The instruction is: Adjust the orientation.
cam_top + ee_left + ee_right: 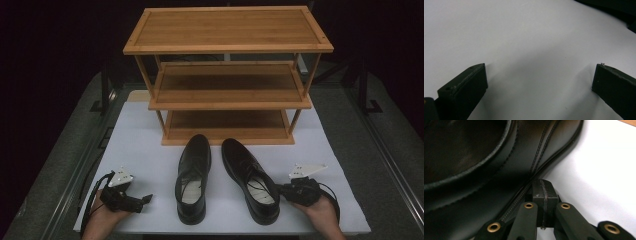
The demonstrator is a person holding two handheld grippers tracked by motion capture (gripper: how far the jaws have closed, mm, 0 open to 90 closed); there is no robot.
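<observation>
Two shoes [225, 177] near table edge [225, 231] — right hand-held gripper [543, 190] pressed together, seemingly touching right shoe [250, 177]; left hand-held gripper [540, 80] spread.

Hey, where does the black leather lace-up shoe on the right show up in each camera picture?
High view: the right-hand black leather lace-up shoe lies lower centre, toe toward the bamboo shelf rack, the right gripper at its heel side.
Left gripper view: white table between open jaws; no shoe that I can make out.
Right gripper view: the shoe covers the upper left, shut jaws against its sole edge.
Shared landmark: the white table.
</observation>
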